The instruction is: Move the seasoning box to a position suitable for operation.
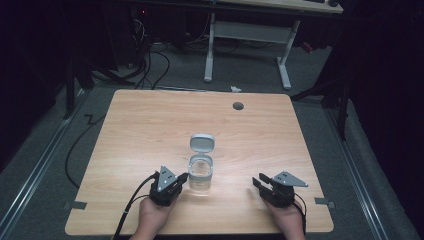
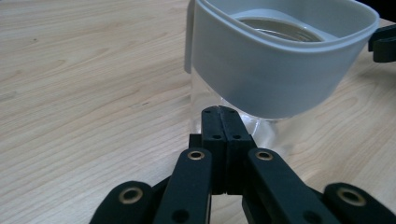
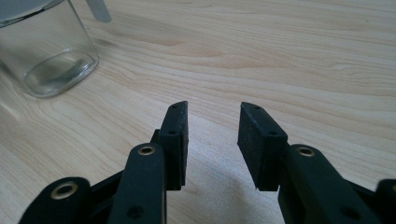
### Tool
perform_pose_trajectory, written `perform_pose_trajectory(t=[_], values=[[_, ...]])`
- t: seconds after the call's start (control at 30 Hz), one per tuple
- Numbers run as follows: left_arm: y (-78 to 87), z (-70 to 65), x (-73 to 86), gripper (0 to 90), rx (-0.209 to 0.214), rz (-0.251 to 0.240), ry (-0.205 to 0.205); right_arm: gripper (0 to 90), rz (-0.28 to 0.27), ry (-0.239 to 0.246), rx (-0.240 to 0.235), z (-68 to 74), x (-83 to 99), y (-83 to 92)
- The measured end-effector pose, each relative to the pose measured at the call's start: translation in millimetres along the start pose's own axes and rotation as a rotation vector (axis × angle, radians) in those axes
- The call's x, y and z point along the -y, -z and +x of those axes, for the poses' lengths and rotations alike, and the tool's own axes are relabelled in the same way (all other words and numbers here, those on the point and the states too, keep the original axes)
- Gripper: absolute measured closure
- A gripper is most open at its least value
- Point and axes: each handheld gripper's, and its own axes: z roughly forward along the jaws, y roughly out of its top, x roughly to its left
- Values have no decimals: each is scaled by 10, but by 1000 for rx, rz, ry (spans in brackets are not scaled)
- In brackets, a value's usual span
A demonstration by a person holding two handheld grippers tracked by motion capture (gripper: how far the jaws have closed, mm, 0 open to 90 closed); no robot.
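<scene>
1. A clear glass jar [image 1: 201, 175] with a grey plastic collar stands on the wooden tabletop [image 1: 150, 125], in the near middle between the two grippers; its hinged flip lid [image 1: 202, 142] stands open on the far side.
2. The left gripper [image 1: 183, 177] sits just beside the jar's left side, fingers [image 2: 219, 126] pressed together with nothing between them. In the left gripper view their tips point at the glass just below the collar, very close to it; whether they touch it I cannot tell.
3. The right gripper [image 1: 258, 182] rests near the tabletop's front edge, well apart from the jar on its right, fingers [image 3: 175, 135] spread wide and empty.
4. The step in hand looks like an approach to the jar, probably to steady or nudge it with the closed left fingers before the lid is dealt with.
5. The next move likely calls for the right gripper to come across to the jar or lid while the left keeps the jar from sliding; the glass is smooth and could skid or tip.
6. Hard to make out: the jar seems empty, but the clear glass leaves that unsure. The right gripper view cuts off the jar's upper part, and the hinge is too small to read.
</scene>
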Motion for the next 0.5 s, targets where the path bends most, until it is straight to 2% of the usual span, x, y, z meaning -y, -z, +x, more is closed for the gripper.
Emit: perform_pose_trajectory(t=[0.23, 0.43, 0.5], values=[[-5, -32, 17, 900, 5, -1, -2, 627, 0, 1, 2, -1, 3, -2], [41, 18, 33, 868, -6, -11, -21, 626, 3, 3, 5, 4, 4, -5], [63, 53, 41, 855, -8, -9, -19, 633, -5, 18, 9, 9, 5, -11]])
